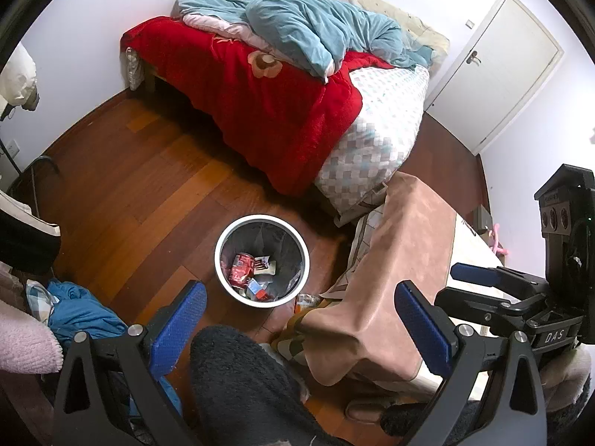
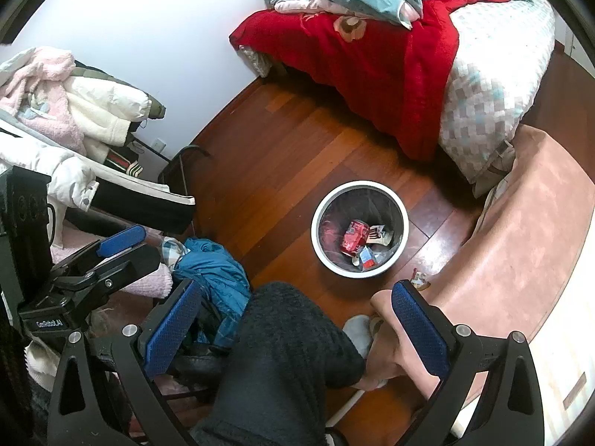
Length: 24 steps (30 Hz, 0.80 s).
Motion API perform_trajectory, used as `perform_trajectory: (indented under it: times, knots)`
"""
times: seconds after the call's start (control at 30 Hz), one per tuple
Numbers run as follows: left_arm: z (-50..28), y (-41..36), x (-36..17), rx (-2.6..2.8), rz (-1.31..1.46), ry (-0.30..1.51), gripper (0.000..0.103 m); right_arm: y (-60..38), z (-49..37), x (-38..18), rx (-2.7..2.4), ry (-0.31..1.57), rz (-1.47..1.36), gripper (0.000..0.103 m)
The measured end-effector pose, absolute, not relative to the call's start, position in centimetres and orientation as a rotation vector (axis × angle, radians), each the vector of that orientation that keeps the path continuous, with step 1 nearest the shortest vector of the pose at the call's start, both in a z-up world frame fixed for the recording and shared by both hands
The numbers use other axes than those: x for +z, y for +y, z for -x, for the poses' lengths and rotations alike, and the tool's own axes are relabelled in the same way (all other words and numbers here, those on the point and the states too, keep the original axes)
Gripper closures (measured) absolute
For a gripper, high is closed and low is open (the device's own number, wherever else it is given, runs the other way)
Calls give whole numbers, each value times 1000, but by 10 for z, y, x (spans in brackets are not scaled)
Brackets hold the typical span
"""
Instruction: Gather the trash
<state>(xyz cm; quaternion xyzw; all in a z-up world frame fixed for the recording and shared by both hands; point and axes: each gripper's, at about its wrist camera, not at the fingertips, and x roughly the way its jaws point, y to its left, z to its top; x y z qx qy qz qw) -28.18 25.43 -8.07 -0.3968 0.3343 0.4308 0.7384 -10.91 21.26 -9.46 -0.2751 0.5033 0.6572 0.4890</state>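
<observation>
Your dark fuzzy trouser leg (image 1: 245,383) fills the bottom of both wrist views, with the left claw (image 1: 301,319) and the right claw (image 2: 293,321) hanging above it, each with its blue pads spread wide apart and nothing between them. Beyond, the bed (image 1: 375,137) carries a red blanket (image 1: 260,111) and a crumpled teal duvet (image 1: 316,26). To your right the table (image 1: 472,245) is draped in a pinkish-brown cloth (image 1: 401,260). On the wooden floor (image 1: 130,193) between bed and table stands the white bin (image 1: 223,238), lined with a dark bag and already holding a crushed red can (image 1: 241,267) and some wrappers. One small wrapper (image 1: 306,300) lies on the floor just beside the bin (at the cloth's edge).
</observation>
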Motion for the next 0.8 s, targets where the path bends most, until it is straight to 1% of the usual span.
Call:
perform_trajectory:
  times: [0.8]
  knots:
    - [286,246,-80,974,874,718,0,218,114,-91,1601,1225,677,0]
